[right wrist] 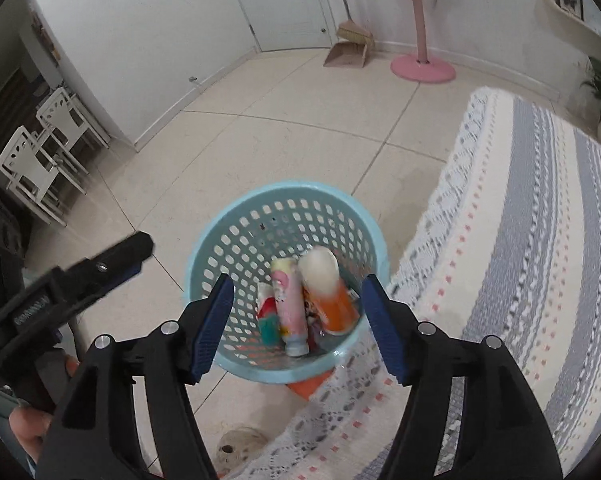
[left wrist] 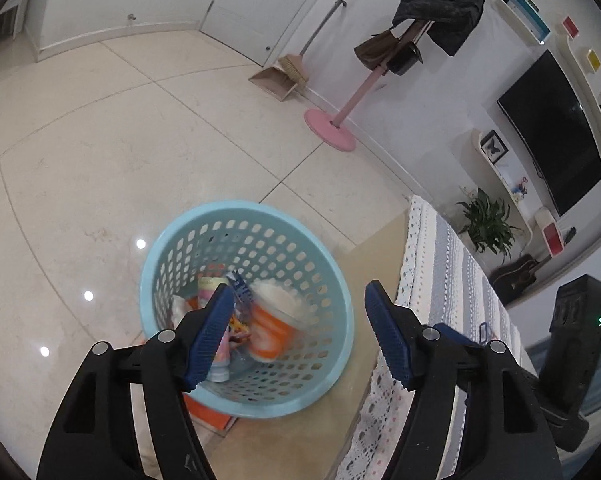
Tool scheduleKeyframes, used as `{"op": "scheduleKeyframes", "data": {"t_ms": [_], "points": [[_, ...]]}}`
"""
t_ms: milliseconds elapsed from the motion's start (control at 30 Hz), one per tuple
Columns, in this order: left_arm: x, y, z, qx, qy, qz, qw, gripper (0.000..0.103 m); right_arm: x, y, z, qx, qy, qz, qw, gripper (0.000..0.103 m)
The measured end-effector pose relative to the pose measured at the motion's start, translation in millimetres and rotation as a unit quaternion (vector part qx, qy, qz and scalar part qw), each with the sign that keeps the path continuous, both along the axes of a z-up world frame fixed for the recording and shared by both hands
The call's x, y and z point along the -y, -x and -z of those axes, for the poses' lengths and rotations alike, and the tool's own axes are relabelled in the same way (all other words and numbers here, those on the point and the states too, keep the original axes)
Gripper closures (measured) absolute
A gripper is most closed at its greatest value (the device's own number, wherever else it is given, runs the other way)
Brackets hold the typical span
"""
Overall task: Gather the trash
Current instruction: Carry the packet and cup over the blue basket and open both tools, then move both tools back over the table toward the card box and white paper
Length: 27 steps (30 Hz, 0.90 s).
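Observation:
A light blue perforated basket [left wrist: 204, 236] stands on the tiled floor beside a table; it also shows in the right wrist view [right wrist: 240, 240]. Inside lie an orange and white cup [right wrist: 332, 296], a pink tube [right wrist: 290, 312] and other wrappers [right wrist: 268, 312]. The cup [left wrist: 272, 320] looks blurred in the left wrist view. My left gripper [left wrist: 300, 332] is open and empty above the basket. My right gripper [right wrist: 296, 320] is open and empty above it too. The left gripper's black body [right wrist: 80, 276] shows at the left of the right wrist view.
A table with a striped lace cloth [right wrist: 520, 240] is at the right of the basket. An orange item [right wrist: 308, 386] lies under the basket. A pink coat stand [left wrist: 332, 128], a broom and dustpan [left wrist: 280, 76], a television [left wrist: 556, 128] and white chairs [right wrist: 40, 160] line the walls.

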<state>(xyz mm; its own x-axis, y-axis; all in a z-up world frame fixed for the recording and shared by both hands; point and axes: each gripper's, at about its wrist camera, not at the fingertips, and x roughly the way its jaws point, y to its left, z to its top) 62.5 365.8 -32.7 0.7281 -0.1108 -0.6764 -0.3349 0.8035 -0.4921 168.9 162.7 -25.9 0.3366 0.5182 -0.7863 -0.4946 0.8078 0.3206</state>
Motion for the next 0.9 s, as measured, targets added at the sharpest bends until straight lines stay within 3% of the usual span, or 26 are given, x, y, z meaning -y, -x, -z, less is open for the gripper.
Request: {"op": "scheduleKeyframes", "data": {"t_ms": [233, 367, 467, 667, 800, 900], "points": [[23.1, -0.3, -20.1, 0.031, -0.027, 0.012, 0.9991, 0.031, 29.3, -1.9, -3.4, -0.010, -0.021, 0.015, 1.000, 0.040], [41.5, 0.0, -34.9, 0.065, -0.030, 0.025, 0.9971, 0.027, 52.6, 1.9, -23.7, 0.016, -0.035, 0.028, 0.999, 0.040], [70.4, 3.4, -51.2, 0.107, -0.053, 0.062, 0.9909, 0.021, 83.4, 7.1, -40.3, 0.053, -0.034, 0.043, 0.997, 0.040], [134.0, 7.4, -59.4, 0.137, -0.117, 0.142, 0.9733, 0.013, 186.3, 31.4, -59.9, 0.148, 0.019, 0.108, 0.983, 0.038], [165.6, 2.3, -46.7, 0.128, -0.120, 0.182, 0.9675, 0.013, 262.8, 47.6, -55.6, 0.167, 0.044, 0.171, 0.970, 0.037], [195.8, -7.5, -37.4, 0.124, -0.120, 0.215, 0.9613, 0.013, 315.1, 54.0, -45.7, 0.154, 0.035, 0.212, 0.965, 0.037]]}}
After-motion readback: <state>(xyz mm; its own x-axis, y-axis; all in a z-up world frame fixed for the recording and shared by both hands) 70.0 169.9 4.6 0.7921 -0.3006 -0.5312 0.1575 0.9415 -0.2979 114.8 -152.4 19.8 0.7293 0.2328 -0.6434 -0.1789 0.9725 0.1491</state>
